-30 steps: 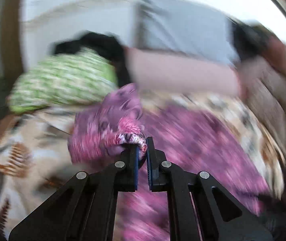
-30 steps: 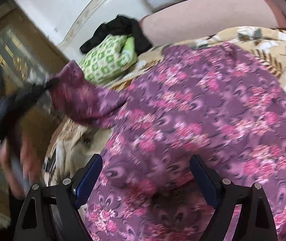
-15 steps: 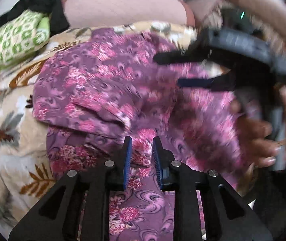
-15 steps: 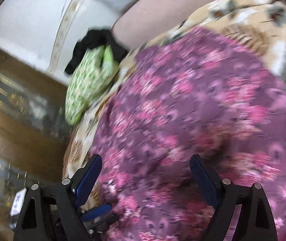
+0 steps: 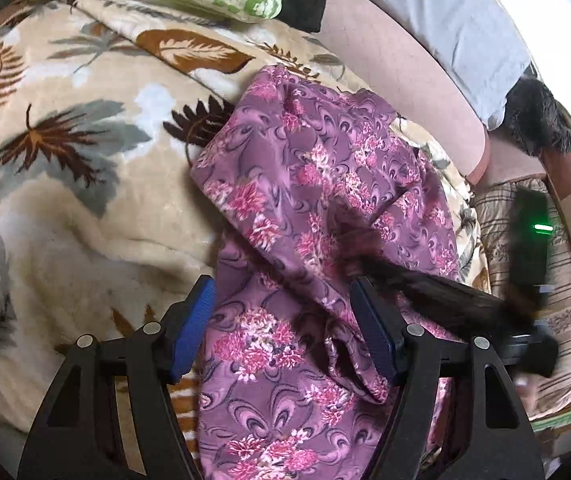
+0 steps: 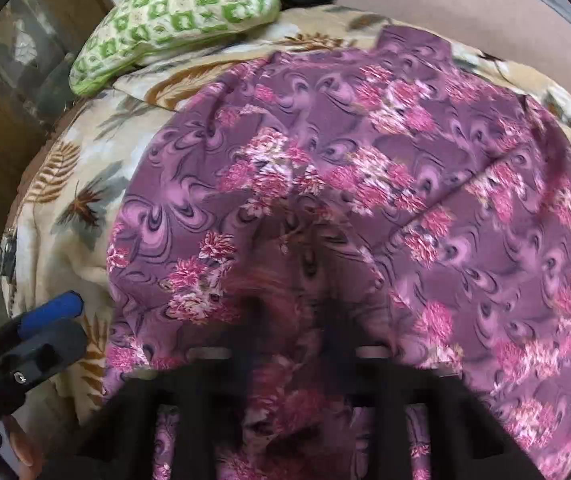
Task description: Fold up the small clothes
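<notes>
Left gripper (image 5: 285, 328) released purple garment (image 5: 317, 184), jaws now wide.

Left gripper (image 5: 285, 328) spread wide, right gripper (image 6: 289, 320) motion-blurred, its opening unreadable, just right of the left

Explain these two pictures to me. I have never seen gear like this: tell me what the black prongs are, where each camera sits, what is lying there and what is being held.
There is no robot here. A person holds a hand-held gripper in each hand, and each carries a wide-angle camera looking along its two fingers.

In the left wrist view, the left gripper shows black arms with blue pads, spread open over a purple floral garment. It holds nothing. The blurred dark shape at the right is the right gripper.

In the right wrist view, the right gripper is smeared by motion, so I cannot tell whether it is open or shut. The left gripper's blue pad shows at the lower left.

The garment lies on a leaf-print blanket. A green patterned pillow sits behind.
</notes>
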The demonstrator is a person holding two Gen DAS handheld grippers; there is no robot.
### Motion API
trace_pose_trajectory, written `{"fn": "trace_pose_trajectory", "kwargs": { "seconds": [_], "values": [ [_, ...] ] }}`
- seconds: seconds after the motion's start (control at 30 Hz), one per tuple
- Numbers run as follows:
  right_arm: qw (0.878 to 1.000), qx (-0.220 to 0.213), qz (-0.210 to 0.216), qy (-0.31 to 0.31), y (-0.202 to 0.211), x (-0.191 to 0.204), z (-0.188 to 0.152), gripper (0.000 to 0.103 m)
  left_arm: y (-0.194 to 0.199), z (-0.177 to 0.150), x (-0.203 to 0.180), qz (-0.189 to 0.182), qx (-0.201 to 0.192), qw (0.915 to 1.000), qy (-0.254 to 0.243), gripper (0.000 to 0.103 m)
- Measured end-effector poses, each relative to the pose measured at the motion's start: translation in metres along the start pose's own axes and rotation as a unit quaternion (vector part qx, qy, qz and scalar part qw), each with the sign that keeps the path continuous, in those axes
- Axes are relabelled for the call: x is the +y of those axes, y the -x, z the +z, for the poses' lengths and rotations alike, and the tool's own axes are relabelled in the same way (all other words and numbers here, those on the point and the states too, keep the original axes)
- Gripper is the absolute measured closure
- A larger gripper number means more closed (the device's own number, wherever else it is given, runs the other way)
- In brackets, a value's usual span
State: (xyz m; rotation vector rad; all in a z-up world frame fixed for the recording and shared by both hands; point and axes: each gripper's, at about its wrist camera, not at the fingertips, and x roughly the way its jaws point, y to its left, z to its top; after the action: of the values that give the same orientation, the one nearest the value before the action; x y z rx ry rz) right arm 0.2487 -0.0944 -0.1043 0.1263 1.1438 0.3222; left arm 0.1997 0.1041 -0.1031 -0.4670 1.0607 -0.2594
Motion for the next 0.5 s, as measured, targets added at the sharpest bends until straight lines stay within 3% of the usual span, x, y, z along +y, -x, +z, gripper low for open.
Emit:
{"fn": "trace_pose_trajectory", "kwargs": {
  "seconds": [0.13, 0.27, 0.37, 0.47, 0.5],
  "values": [
    [0.990, -0.130, 0.014, -0.048, 0.098, -0.022, -0.018, 0.095, 0.006, -0.003, -0.004, -0.012, -0.008, 0.9999, -0.003, 0.033],
    [0.976, -0.191, 0.001, -0.101, 0.156, -0.044, -0.073, 0.096, -0.006, -0.007, -0.008, -0.021, 0.017, 0.9996, -0.005, 0.033],
    [0.974, -0.175, 0.018, -0.146, 0.140, -0.057, -0.123, 0.096, -0.014, -0.009, -0.012, -0.031, 0.029, 0.9991, -0.007, 0.033],
    [0.980, -0.105, -0.012, -0.170, 0.106, -0.069, -0.158, 0.096, -0.021, -0.012, -0.016, -0.031, 0.037, 0.9988, -0.012, 0.033],
    [0.974, -0.098, 0.009, -0.205, 0.104, -0.079, -0.165, 0.096, -0.024, -0.013, -0.017, -0.028, 0.041, 0.9987, -0.013, 0.033]
  ]
}}
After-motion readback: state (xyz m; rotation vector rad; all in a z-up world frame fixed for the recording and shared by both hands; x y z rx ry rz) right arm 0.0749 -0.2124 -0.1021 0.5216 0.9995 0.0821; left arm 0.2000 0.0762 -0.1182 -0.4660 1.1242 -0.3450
